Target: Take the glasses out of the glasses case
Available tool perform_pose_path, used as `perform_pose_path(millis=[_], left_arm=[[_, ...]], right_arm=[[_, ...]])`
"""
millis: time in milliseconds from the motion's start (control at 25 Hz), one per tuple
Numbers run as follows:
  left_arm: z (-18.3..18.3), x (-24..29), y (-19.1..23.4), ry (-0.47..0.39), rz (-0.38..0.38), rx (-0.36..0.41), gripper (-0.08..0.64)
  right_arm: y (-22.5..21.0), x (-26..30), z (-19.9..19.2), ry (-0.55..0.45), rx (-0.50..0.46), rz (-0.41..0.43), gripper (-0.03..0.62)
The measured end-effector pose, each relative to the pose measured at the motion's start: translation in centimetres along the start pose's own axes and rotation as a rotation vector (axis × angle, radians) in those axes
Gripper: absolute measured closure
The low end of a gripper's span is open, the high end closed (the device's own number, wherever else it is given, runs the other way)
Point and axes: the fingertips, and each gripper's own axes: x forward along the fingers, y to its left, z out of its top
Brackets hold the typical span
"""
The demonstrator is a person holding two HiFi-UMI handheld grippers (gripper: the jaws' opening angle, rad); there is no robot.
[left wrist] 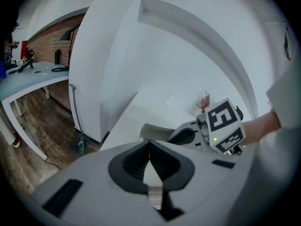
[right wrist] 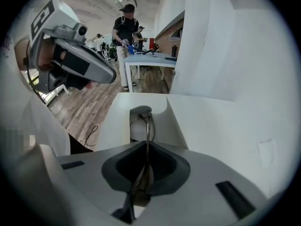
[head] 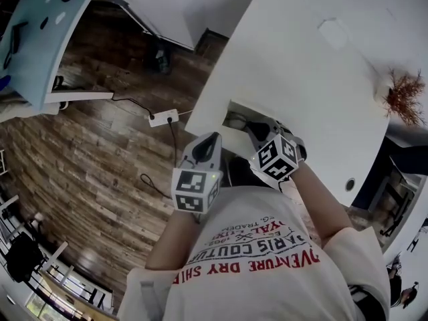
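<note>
Right gripper [right wrist: 146, 147] pinches the glasses [right wrist: 147, 125], left gripper [left wrist: 149, 146] clenched, seemingly empty; lifting could drag the unheld case [right wrist: 175, 124] at centre

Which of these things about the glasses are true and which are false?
1. The right gripper is shut on the glasses. True.
2. The case lies on the floor. False: it lies on the white table.
3. The left gripper holds the case. False: its jaws are together with nothing between them.
4. A dry reddish plant stands on the table. True.
5. The case is closed. False: it is open, and part of the glasses is inside.
</note>
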Motion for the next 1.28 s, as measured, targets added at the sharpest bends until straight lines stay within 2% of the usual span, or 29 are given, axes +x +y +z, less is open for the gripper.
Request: perform_pose_path(millis=[400,560,760,1080,1280], left_arm=[[1.7,0.0,-0.4,-0.027,0.017,0.019,0.552],[3.0,-0.1,-0.9,-0.047,0.01,0.041,0.552],[5.4,0.0,-1.9,-0.083,-0.002,0.083,0.552],[10.3,0.1,-4.8,-0.17,-0.034,0.183,0.552],[13.6,0.0,-7.5,-0.231,-0.085,0.217,0.552]], right_arm=[[-1.3,-2.0,1.7,-0.08,0.025,0.01,0.566],[-2.2,-4.2,3.4,-0.159,0.1,0.004,0.566],[-3.7,-7.6,4.8,-0.255,0.154,-0.075,0.566],[-6.8,-14.3,5.4,-0.461,0.349,-0.215,0.566],[-8.8,-18.4,4.8,-0.582,0.465,-0.308,0.566]])
